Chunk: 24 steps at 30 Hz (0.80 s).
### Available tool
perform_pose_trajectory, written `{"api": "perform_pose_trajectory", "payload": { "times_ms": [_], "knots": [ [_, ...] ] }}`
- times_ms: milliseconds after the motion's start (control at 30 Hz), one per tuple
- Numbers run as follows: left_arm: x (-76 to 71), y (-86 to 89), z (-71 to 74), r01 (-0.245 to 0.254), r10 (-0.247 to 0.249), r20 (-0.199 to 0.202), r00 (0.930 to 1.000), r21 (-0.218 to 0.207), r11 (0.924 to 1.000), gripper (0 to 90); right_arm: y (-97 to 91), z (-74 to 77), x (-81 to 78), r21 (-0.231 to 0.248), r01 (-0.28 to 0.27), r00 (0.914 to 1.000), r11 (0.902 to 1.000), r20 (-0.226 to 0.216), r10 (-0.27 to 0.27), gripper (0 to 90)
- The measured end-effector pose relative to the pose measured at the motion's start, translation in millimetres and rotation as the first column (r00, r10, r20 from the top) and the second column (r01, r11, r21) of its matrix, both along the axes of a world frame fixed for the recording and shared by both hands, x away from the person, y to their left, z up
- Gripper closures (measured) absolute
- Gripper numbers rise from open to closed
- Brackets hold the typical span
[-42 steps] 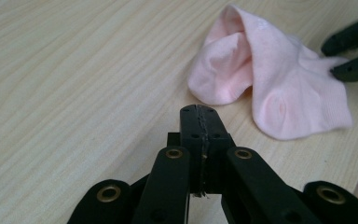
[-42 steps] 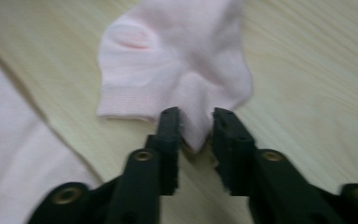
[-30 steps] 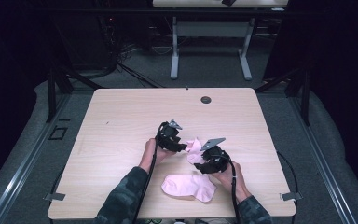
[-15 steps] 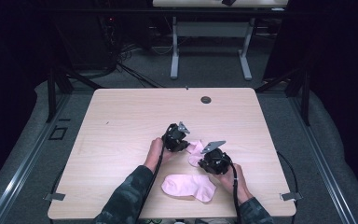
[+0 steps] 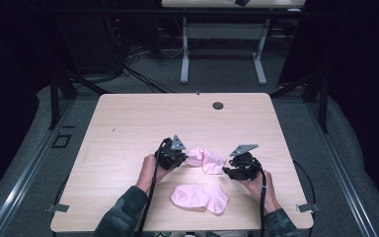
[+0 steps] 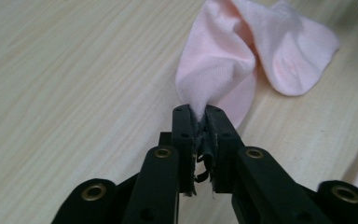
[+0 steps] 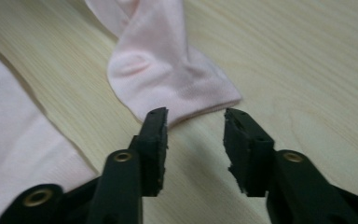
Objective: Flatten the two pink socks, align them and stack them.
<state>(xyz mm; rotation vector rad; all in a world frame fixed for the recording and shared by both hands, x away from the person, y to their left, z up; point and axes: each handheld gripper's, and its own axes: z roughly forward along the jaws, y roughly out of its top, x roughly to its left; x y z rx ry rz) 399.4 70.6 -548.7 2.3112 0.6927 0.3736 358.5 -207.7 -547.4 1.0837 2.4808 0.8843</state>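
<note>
The desk (image 5: 128,123) is a pale wood-grain top with rounded corners and a small dark round grommet (image 5: 218,105) near its far edge. Against the earlier frames nothing on it has shifted much except at the middle of the near half: the two hands have drawn apart along the desk, the left one toward the left edge, the right one toward the right edge, and the sock (image 5: 205,158) between them, bunched up a second ago, now lies stretched out longer.

A second sock (image 5: 200,197) lies flat by the near edge, just as it lay before: soft pink knit, foot-shaped, with a rounded toe.

The stretched sock is the same pink knit, fine-ribbed and matte, twisted into folds along its length. It lies between the grippers, just beyond the flat one and apart from it.

The left gripper (image 6: 199,122) is clamped on one end of that sock: its black jaws are pressed together with a pinch of cloth gathered between them, the fabric fanning out beyond.

The right gripper (image 7: 195,128) has just been opening; its jaws stand apart with bare desk between them, and the sock's rounded end lies just beyond their tips, free of the pads. The pads are black, blocky and rough-edged.
</note>
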Motion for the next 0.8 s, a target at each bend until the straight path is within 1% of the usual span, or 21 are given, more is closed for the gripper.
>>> {"api": "perform_pose_trajectory", "payload": {
  "times_ms": [33,67,100,133,200,233,267,300,333,367,400,433,467,500,533,567,600,633,700,733,800],
  "knots": [
    [-0.5,2.0,0.6,-0.001,0.001,-0.012,0.9999,-0.006,1.0,82.5,0.0,0.0,0.0,0.0,0.0,1.0,1.0,0.0,0.0,57.2],
    [0.3,4.8,2.0,0.002,-0.003,-0.036,0.9993,-0.019,0.9998,71.7,3.0,4.5,-2.2,0.04,0.0,1.0,0.9992,0.006,-0.001,52.5],
    [0.3,4.8,2.0,0.002,-0.003,-0.036,0.9993,-0.019,0.9998,69.9,3.0,4.5,-2.2,0.04,0.0,1.0,0.9992,0.006,-0.001,52.5],
    [2.1,7.1,3.1,0.007,-0.009,-0.055,0.9984,-0.033,0.9994,64.4,13.8,7.1,-2.0,0.06,-0.013,0.9999,0.9981,0.002,0.012,50.0],
    [6.1,7.9,2.9,0.004,-0.006,-0.081,0.9967,-0.031,0.9995,57.5,22.8,5.4,0.0,0.062,-0.028,0.9996,0.9977,-0.004,0.028,48.0],
    [6.1,7.9,2.9,0.004,-0.006,-0.081,0.9967,-0.031,0.9995,54.9,22.8,5.4,0.0,0.062,-0.028,0.9996,0.9977,-0.004,0.028,48.0],
    [10.2,9.0,3.1,0.0,-0.004,-0.093,0.9957,-0.043,0.9991,54.9,29.0,2.6,1.8,0.047,-0.033,0.9993,0.9984,-0.014,0.034,48.2],
    [13.9,9.9,3.6,0.0,-0.006,-0.111,0.9938,-0.053,0.9986,52.1,37.2,-3.1,3.3,0.029,-0.046,0.9988,0.9985,-0.013,0.047,51.7],
    [18.2,10.6,4.7,-0.007,0.001,-0.11,0.994,-0.061,0.9981,50.4,43.0,-9.6,5.4,0.004,-0.056,0.998,0.9984,-0.029,0.056,58.8],
    [20.9,10.1,4.4,-0.002,-0.005,-0.119,0.9929,-0.06,0.9982,49.8,44.3,-12.0,6.5,-0.012,-0.064,0.997,0.9979,-0.043,0.063,60.5],
    [25.1,8.7,3.6,0.004,-0.015,-0.16,0.9871,-0.067,0.9978,48.3,45.1,-15.3,8.0,-0.024,-0.069,0.9963,0.9973,-0.054,0.068,63.1],
    [28.4,7.5,2.9,0.008,-0.02,-0.172,0.9849,-0.071,0.9974,45.9,45.2,-17.5,8.2,-0.016,-0.07,0.996,0.9974,-0.057,0.069,66.3],
    [31.2,6.2,2.4,0.004,-0.016,-0.175,0.9844,-0.069,0.9976,45.4,43.9,-17.6,8.0,-0.021,-0.067,0.9966,0.9975,-0.05,0.066,70.7],
    [31.2,6.2,2.4,0.004,-0.016,-0.175,0.9844,-0.069,0.9976,44.6,43.9,-17.6,8.0,-0.021,-0.067,0.9966,0.9975,-0.05,0.066,70.7],
    [34.9,3.2,-0.4,0.015,-0.029,-0.182,0.9828,-0.08,0.9967,44.6,40.4,-17.6,8.0,-0.019,-0.07,0.9963,0.9974,-0.052,0.069,78.0],
    [34.9,3.2,-0.4,0.015,-0.029,-0.182,0.9828,-0.08,0.9967,44.3,40.4,-17.6,8.0,-0.019,-0.07,0.9963,0.9974,-0.052,0.069,78.0],
    [38.3,0.8,-3.0,0.024,-0.04,-0.217,0.9755,-0.074,0.997,43.0,36.2,-18.4,7.4,-0.015,-0.077,0.9958,0.9969,-0.05,0.076,82.3],
    [41.5,-1.3,-6.9,0.031,-0.056,-0.242,0.9685,-0.104,0.9941,44.1,33.8,-18.5,7.3,-0.009,-0.081,0.9954,0.9966,-0.052,0.081,83.7],
    [42.6,-4.0,-8.7,0.046,-0.077,-0.26,0.9626,-0.123,0.9914,46.8,30.3,-19.1,7.1,0.004,-0.085,0.9947,0.9964,-0.057,0.085,85.3],
    [42.6,-4.0,-8.7,0.046,-0.077,-0.26,0.9626,-0.123,0.9914,51.4,30.3,-19.1,7.1,0.004,-0.085,0.9947,0.9964,-0.057,0.085,85.3],
    [40.2,-11.3,-11.0,0.077,-0.1,-0.259,0.9607,-0.099,0.9921,60.4,27.4,-19.9,6.6,0.01,-0.095,0.9942,0.9954,-0.049,0.095,86.5]
  ]
}}
